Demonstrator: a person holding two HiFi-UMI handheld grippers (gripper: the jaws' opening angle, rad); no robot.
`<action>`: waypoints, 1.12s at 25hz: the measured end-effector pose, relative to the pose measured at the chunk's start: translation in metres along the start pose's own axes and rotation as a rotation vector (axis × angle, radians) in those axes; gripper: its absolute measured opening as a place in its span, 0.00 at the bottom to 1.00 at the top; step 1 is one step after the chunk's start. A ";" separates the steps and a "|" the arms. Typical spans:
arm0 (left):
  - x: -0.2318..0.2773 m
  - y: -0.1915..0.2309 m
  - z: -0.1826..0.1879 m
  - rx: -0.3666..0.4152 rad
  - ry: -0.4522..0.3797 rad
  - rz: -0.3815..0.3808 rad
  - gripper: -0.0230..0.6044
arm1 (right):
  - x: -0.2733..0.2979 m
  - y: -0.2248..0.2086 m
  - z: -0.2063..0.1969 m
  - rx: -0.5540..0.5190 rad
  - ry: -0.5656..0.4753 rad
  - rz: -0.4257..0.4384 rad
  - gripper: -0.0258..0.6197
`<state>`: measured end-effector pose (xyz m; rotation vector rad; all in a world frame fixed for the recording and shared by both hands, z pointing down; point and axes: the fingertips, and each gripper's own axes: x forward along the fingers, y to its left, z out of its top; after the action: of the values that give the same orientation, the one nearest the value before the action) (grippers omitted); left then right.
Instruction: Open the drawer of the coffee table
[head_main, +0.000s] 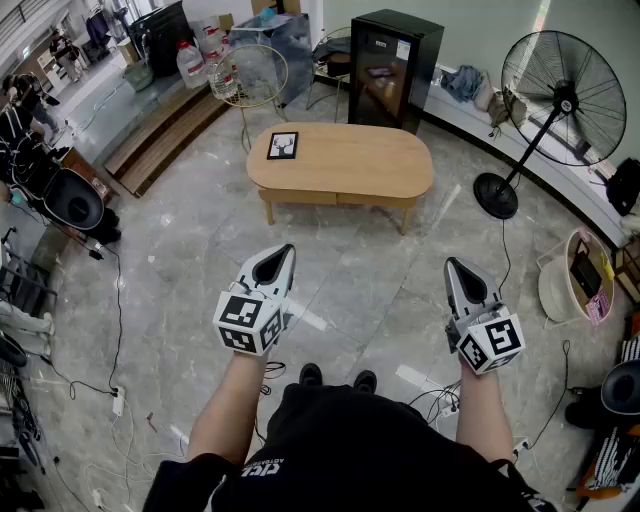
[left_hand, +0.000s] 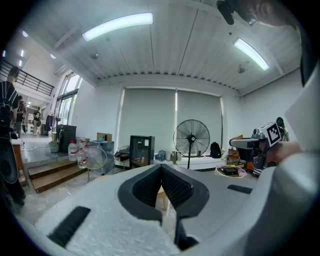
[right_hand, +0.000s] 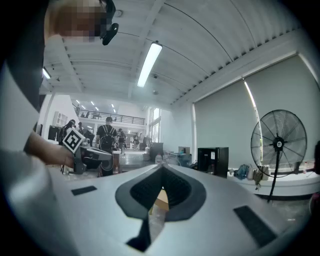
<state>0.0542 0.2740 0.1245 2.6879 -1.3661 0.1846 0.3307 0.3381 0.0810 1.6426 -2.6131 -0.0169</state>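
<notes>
Grey marble floor (head_main: 200, 260) fills the room, with cables along the edges. Coffee table (head_main: 340, 160), oval and light wood, stands mid-room, well apart from both grippers and ahead of them, only floor between. Black cabinet (head_main: 393, 68) is behind it, big standing fan (head_main: 560, 100) off to its right, small wire fan (head_main: 248, 76) back left. Drawer (head_main: 375, 199) reads as a flush panel under the table's near edge, shut. Framed picture (head_main: 283, 146) lies on the surface's left end. Left gripper (head_main: 283, 252) and right gripper (head_main: 452, 266) are held out side by side, both aimed toward the table. Left fingers (left_hand: 150, 187) are pressed together on nothing, and right fingers (right_hand: 177, 187) the same. Each gripper view shows a sliver of tan table through the notch between the pads.
</notes>
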 end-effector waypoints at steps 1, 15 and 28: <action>0.001 -0.001 -0.001 -0.001 0.002 -0.001 0.05 | 0.000 -0.001 -0.001 0.001 0.002 0.000 0.04; 0.012 -0.045 -0.014 -0.013 0.034 0.039 0.05 | -0.034 -0.032 -0.016 0.033 0.014 0.048 0.04; -0.001 -0.080 -0.025 -0.019 0.045 0.064 0.05 | -0.050 -0.031 -0.034 0.073 0.022 0.167 0.05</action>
<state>0.1168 0.3252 0.1444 2.6097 -1.4345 0.2354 0.3821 0.3708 0.1118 1.4289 -2.7553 0.1042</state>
